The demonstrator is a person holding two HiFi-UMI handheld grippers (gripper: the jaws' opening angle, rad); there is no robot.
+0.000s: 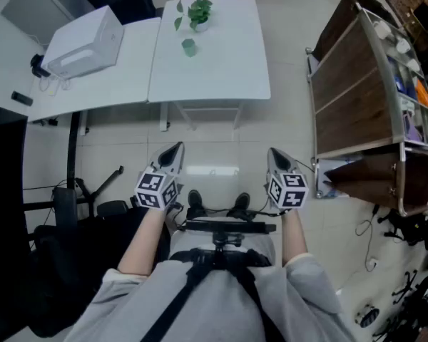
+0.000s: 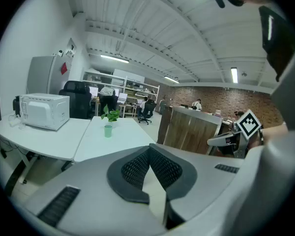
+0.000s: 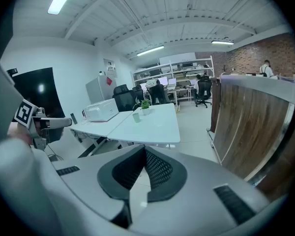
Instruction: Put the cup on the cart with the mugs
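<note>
1. Fingers (image 2: 135, 169) of the left gripper (image 1: 177, 149) are pressed together at their tips with nothing between them. The right gripper (image 1: 273, 152) is the same, its pads meeting on nothing.
2. Both grippers hang side by side over the pale tiled floor (image 1: 214, 137), on the near side of the white table (image 1: 221, 77).
3. On that table, near its far end, the green cup (image 1: 189, 47) stands upright. It is just in front of a potted plant (image 1: 197, 13) and well apart from both grippers.
4. A second table (image 1: 100, 91) butts against the white table's left edge and carries a white microwave (image 1: 85, 41).
5. To the right, across a strip of floor, stands the wooden cart (image 1: 353, 84) with a metal frame. Its shelves hold small white and coloured things, too small to name.
6. The gripper views show an open office with a white beamed ceiling (image 2: 152, 28) and strip lights.
7. A brick wall (image 2: 221, 98) runs along one side, and a grey fridge (image 2: 39, 77) stands in a corner.
8. At the back, people sit on black office chairs at desks.
</note>
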